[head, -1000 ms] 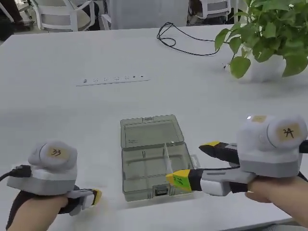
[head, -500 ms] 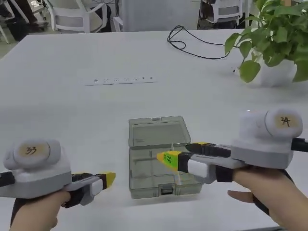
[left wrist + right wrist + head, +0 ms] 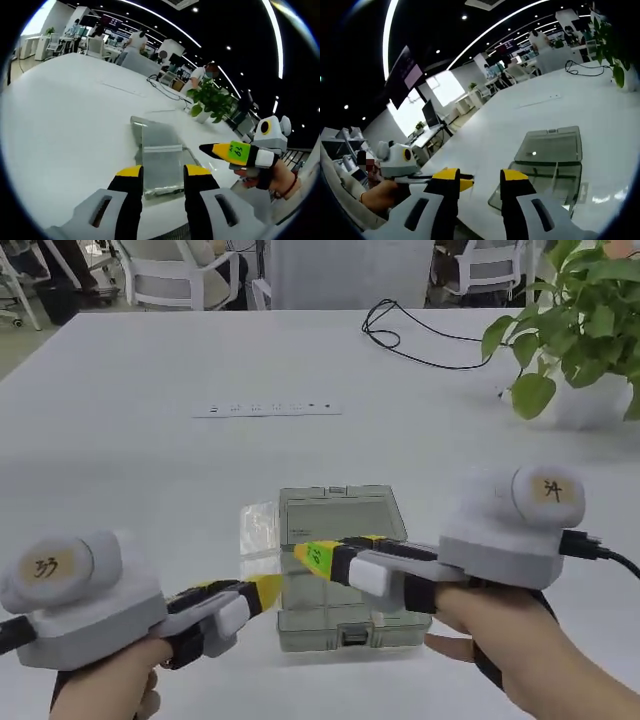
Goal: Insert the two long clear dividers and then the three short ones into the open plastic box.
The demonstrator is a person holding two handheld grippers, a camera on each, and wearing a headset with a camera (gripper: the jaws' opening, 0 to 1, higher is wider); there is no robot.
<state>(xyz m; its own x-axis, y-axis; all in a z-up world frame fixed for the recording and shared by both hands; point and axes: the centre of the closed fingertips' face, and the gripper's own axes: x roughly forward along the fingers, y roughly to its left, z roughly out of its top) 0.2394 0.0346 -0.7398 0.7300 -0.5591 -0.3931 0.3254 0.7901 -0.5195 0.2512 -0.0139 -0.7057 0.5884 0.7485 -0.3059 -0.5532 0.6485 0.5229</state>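
The box (image 3: 390,628) holds at least one divider (image 3: 555,176); clear pieces (image 3: 258,528) wait beside it on the worktop (image 3: 150,470). The left tool (image 3: 160,172) and right tool (image 3: 481,176) gape empty.

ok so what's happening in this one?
A person at a white table holds a hand-held gripper in each hand. The open plastic box sits in front of them. The right hand-held gripper reaches across the box, and the left hand-held gripper points at its left side. Both have open jaws and hold nothing. At least one clear divider appears to stand in the box.
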